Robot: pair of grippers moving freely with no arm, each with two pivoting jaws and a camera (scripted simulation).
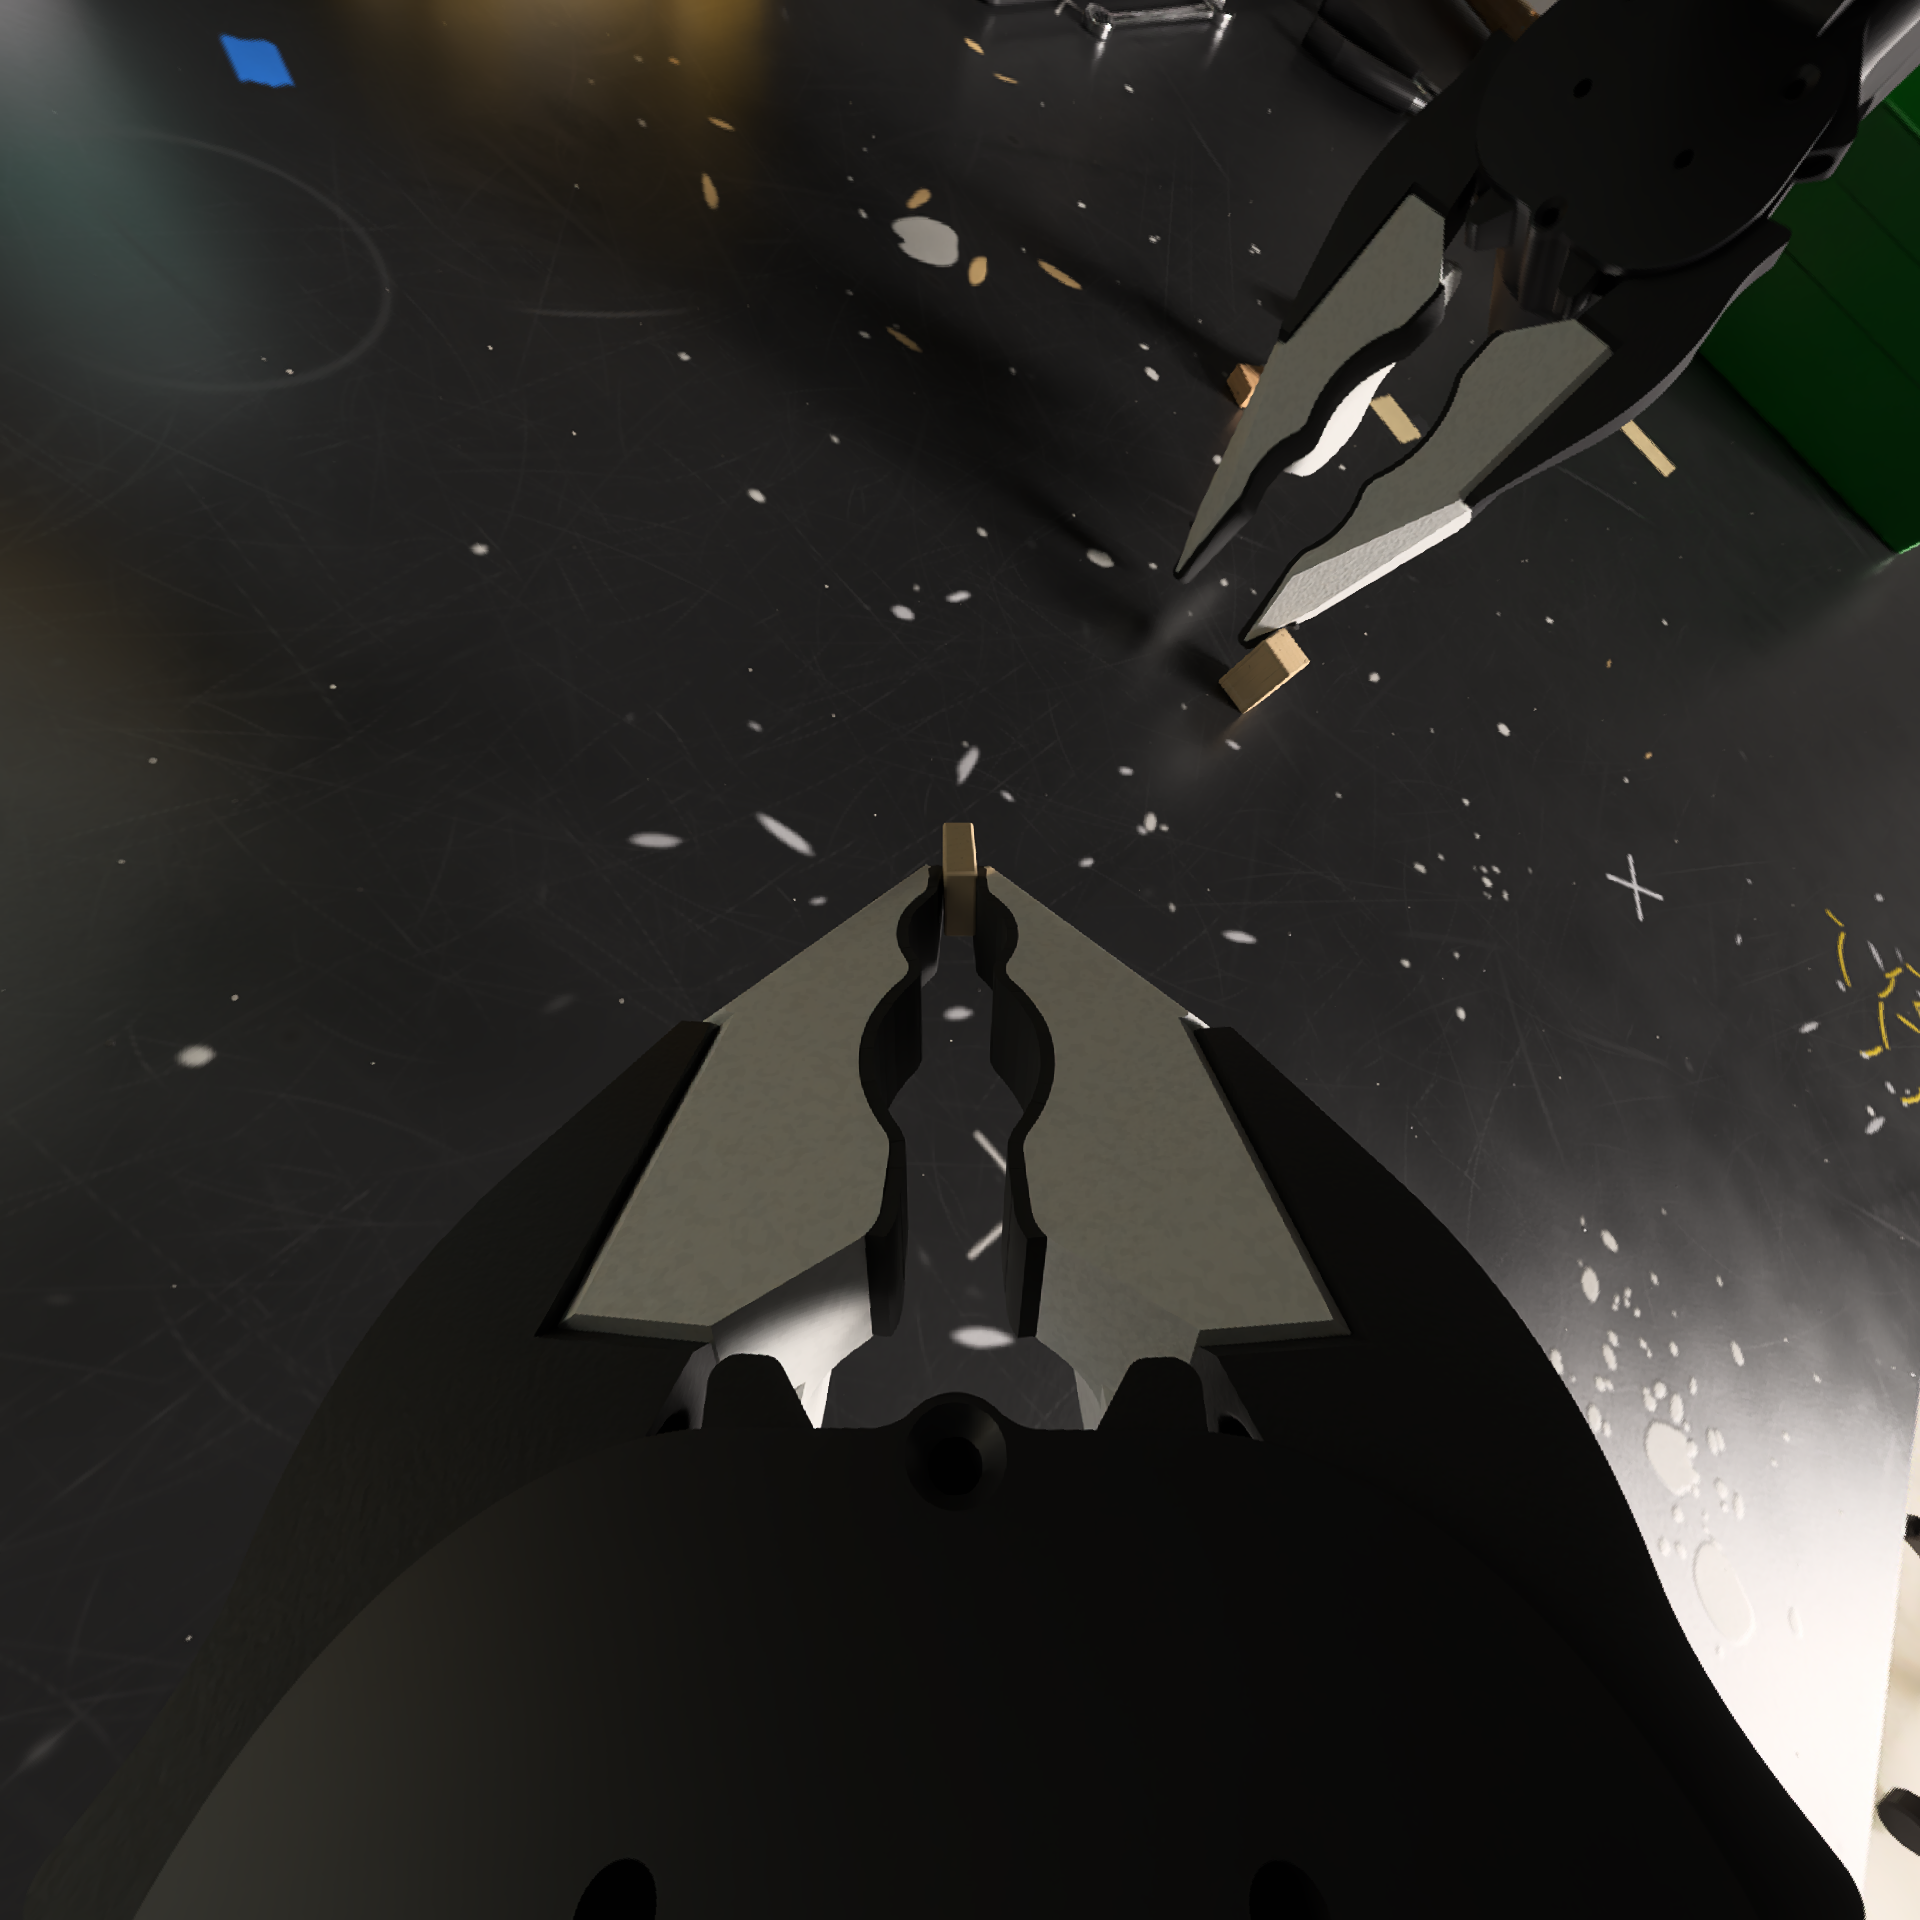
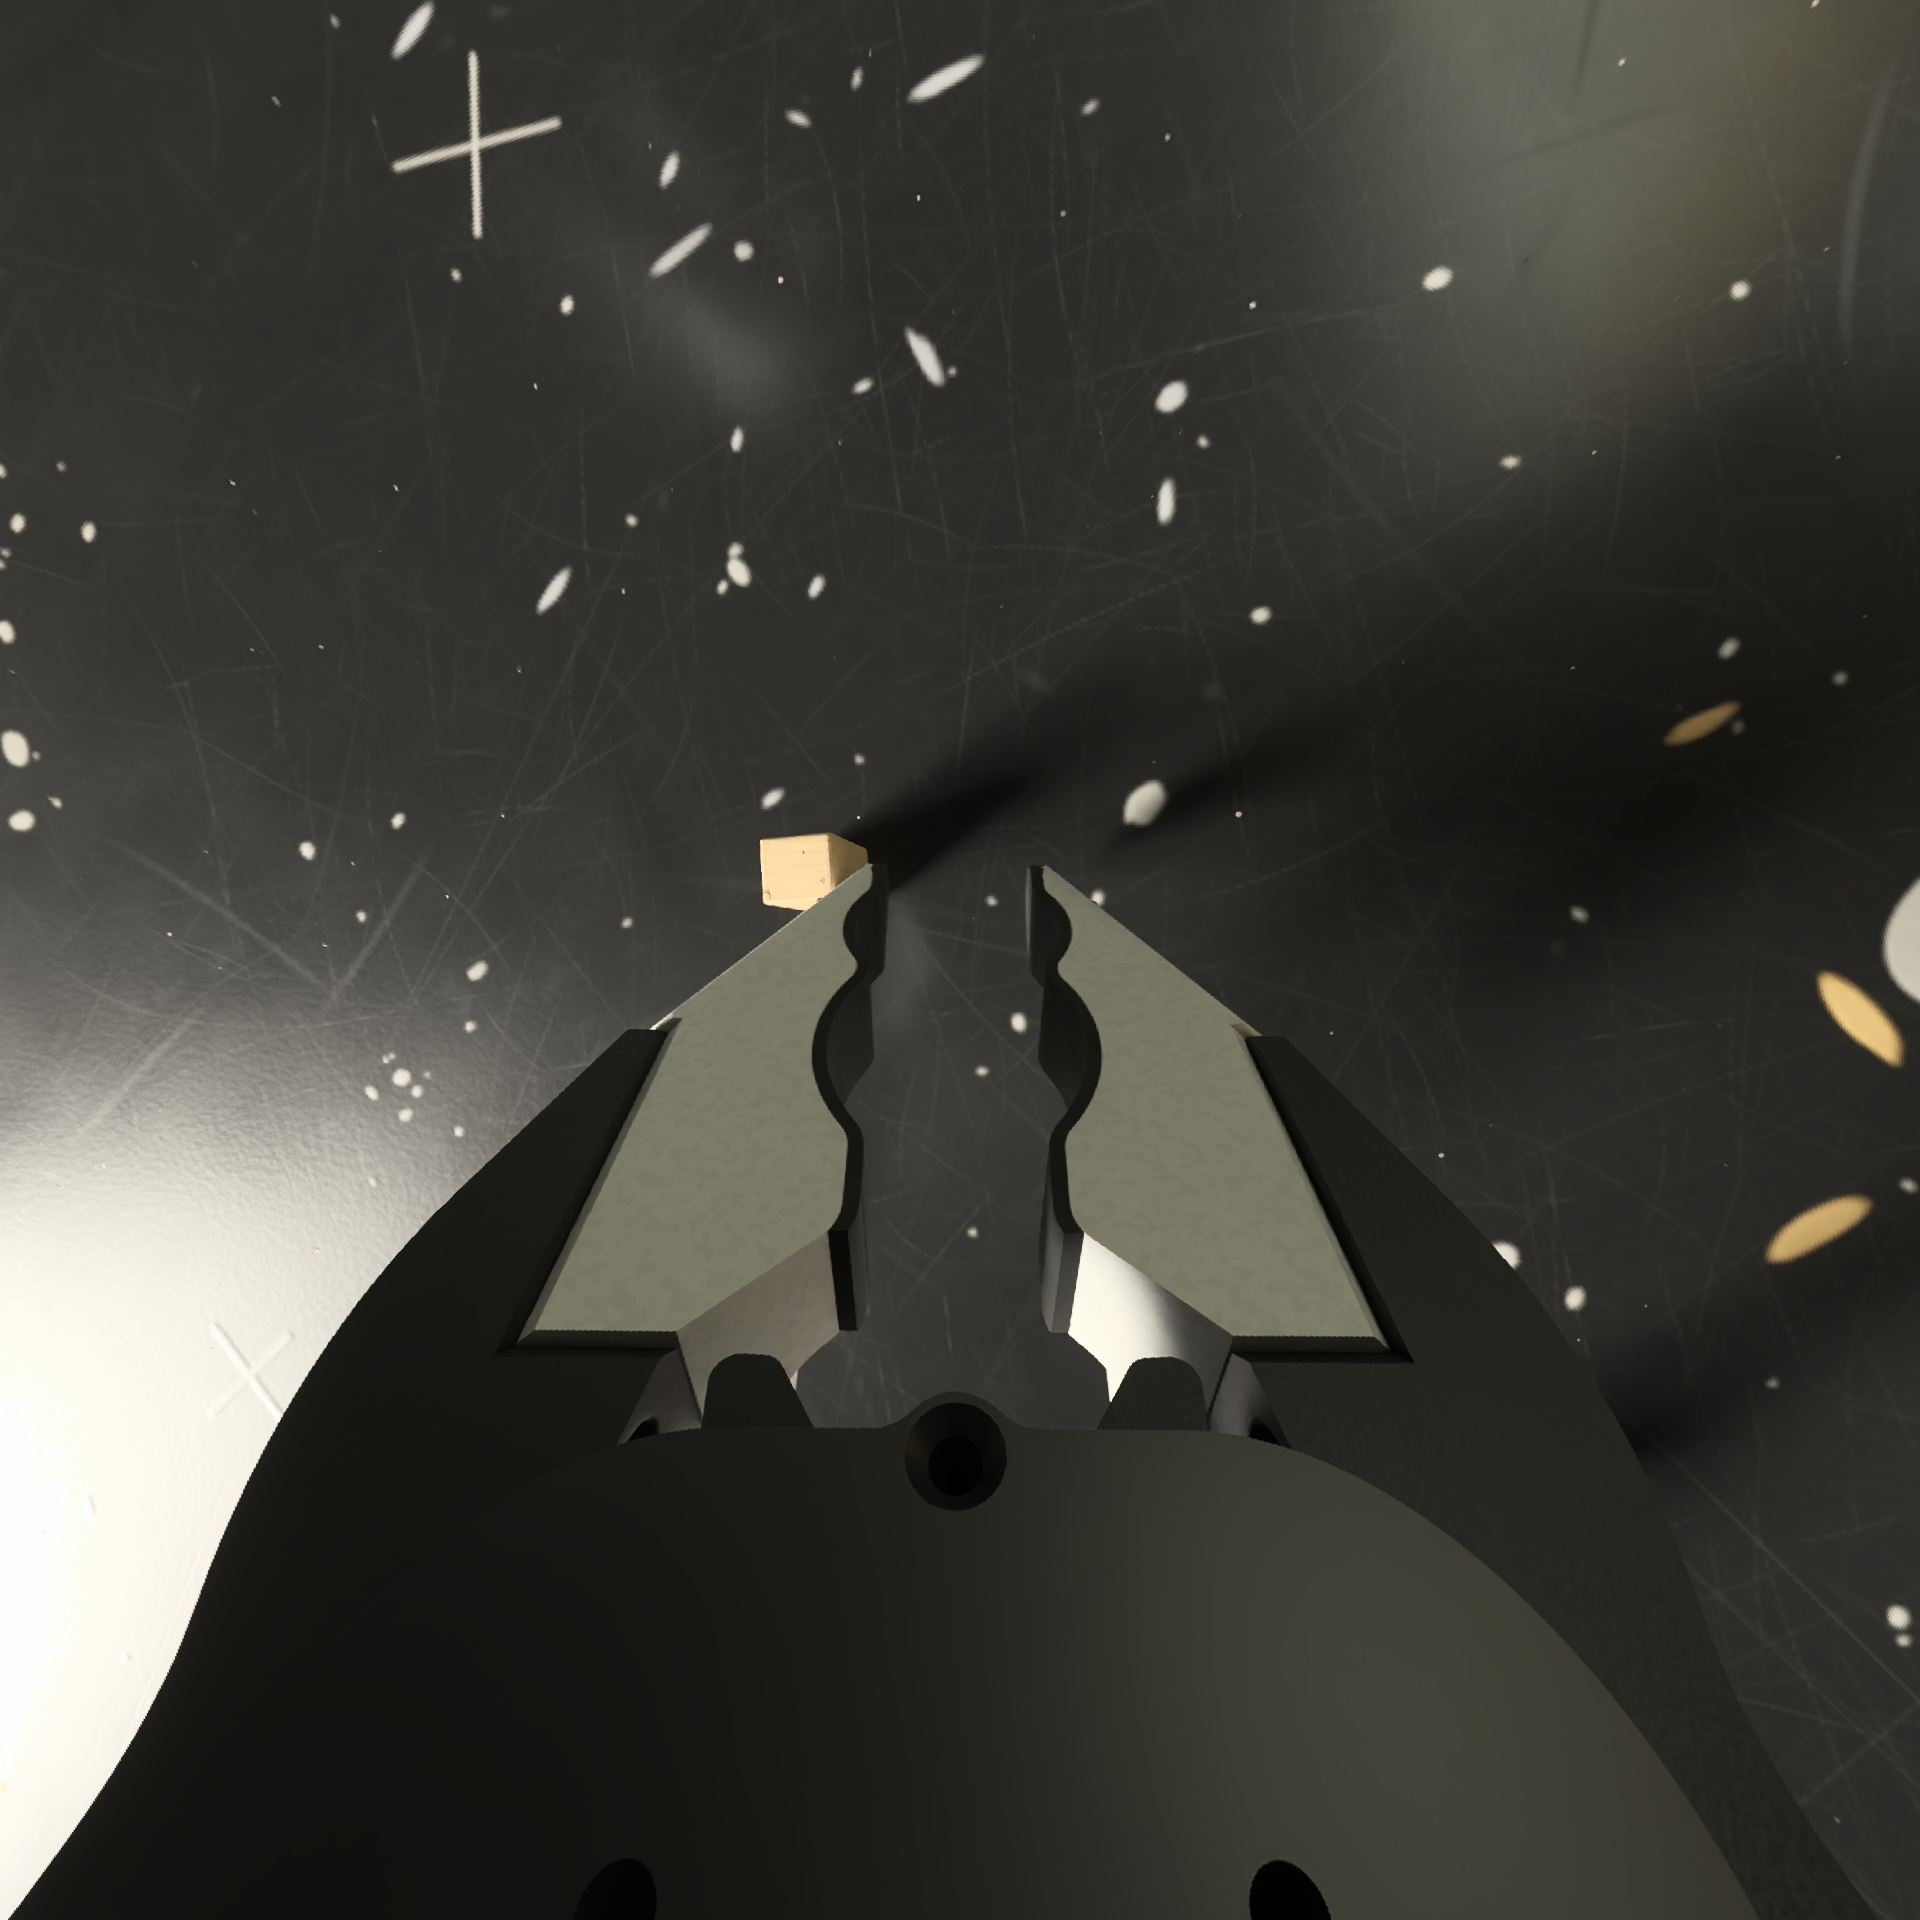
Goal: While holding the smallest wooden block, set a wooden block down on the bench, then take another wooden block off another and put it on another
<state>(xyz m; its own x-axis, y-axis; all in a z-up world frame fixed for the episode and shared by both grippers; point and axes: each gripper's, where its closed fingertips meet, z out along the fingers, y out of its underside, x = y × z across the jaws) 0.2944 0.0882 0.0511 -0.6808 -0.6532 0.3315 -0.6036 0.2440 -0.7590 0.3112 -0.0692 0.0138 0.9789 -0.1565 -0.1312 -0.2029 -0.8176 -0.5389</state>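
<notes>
My left gripper (image 1: 958, 878) is shut on a small thin wooden block (image 1: 958, 871) held at its fingertips above the dark bench (image 1: 520, 727). My right gripper (image 2: 951, 883) is open and empty; it also shows in the left wrist view (image 1: 1221, 603) at the upper right, tips down close to the bench. A small wooden block (image 2: 805, 871) lies on the bench just beyond and left of the right gripper's left fingertip; in the left wrist view this block (image 1: 1262, 670) lies just under the nearer fingertip. More wooden pieces (image 1: 1392, 419) show behind the right gripper, partly hidden by it.
A green box (image 1: 1839, 395) stands at the right edge behind the right gripper. Metal parts (image 1: 1132, 16) lie at the far back. A blue patch (image 1: 255, 59) marks the far left. The bench is speckled with white and tan paint spots and a white cross (image 2: 475, 145).
</notes>
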